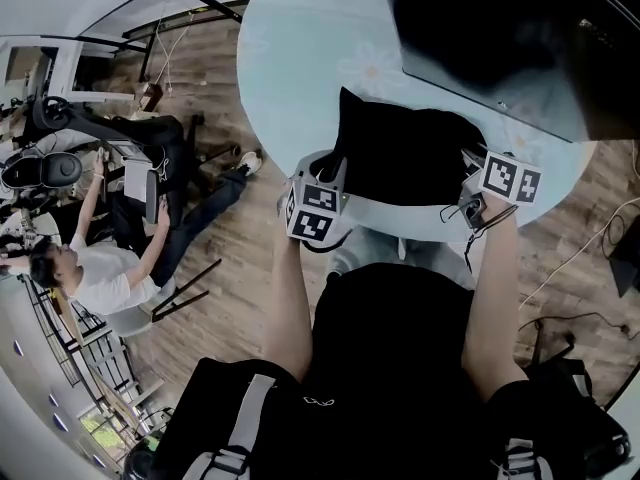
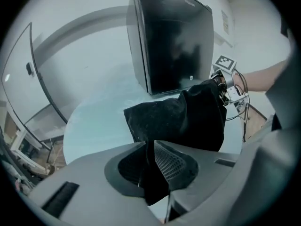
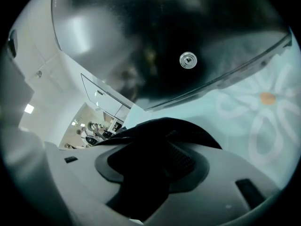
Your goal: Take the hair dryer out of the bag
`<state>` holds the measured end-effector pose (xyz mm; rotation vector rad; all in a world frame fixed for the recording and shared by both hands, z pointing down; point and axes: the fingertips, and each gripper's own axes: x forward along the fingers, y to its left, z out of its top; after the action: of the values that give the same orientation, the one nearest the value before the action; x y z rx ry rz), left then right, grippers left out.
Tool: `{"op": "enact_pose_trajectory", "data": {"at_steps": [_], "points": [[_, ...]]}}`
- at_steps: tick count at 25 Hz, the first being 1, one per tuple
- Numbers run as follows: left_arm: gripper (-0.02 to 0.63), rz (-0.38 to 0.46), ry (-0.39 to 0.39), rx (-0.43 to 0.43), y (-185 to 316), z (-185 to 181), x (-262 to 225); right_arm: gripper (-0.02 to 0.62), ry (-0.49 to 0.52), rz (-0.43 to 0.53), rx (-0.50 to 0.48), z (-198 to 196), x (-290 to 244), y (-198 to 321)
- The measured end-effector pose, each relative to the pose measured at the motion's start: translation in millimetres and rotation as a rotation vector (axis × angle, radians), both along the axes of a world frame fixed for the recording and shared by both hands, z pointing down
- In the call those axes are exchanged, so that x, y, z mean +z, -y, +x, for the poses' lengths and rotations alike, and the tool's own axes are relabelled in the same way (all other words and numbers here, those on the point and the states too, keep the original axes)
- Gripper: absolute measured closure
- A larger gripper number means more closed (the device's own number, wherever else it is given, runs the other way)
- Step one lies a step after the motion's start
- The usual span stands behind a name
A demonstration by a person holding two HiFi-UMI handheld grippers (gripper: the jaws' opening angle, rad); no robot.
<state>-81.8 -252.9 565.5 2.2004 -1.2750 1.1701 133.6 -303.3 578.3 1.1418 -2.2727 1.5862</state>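
We see the black bag lying on the round pale-blue table, at the table's 6 o'clock edge, with a dark glossy cabinet at the bag's 1 o'clock. Our left gripper sits at the bag's 8 o'clock corner, its jaws a little apart with a fold of the cloth hanging between them. Our right gripper is at the bag's 3 o'clock side, its jaws wide with bunched cloth between them. The hair dryer itself stays hidden from us.
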Motion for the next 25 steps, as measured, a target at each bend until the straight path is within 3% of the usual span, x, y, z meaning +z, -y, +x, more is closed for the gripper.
{"op": "enact_pose_trajectory", "data": {"at_steps": [6, 7, 9, 13, 18, 20, 25], "points": [[0.421, -0.165, -0.202, 0.075, -18.1, 4.3, -6.2, 0.393, 0.122, -0.027, 0.082, -0.9, -2.1, 12.2], [0.41, -0.197, -0.208, 0.093, -24.6, 6.3, -3.0, 0.396, 0.143, -0.033, 0.105, 1.3, -2.3, 13.8], [0.408, -0.222, -0.166, 0.111, -31.6, 5.0, 6.2, 0.425, 0.17, -0.044, 0.145, 4.3, -2.5, 18.3], [0.415, -0.176, -0.105, 0.076, -21.8, 1.1, 19.9, 0.43, 0.159, -0.048, 0.148, 3.9, -1.6, 24.2], [0.508, -0.114, -0.006, 0.111, -16.6, 1.4, 28.0, 0.453, 0.158, -0.059, 0.122, -1.9, -1.3, 22.0], [0.539, -0.108, 0.009, 0.122, -15.1, 0.9, 27.0, 0.471, 0.148, -0.051, 0.109, -4.0, -2.9, 22.7], [0.545, -0.105, 0.003, 0.109, -14.5, -6.9, 17.0, 0.508, 0.154, -0.011, 0.083, -0.6, -13.2, 20.3]]}}
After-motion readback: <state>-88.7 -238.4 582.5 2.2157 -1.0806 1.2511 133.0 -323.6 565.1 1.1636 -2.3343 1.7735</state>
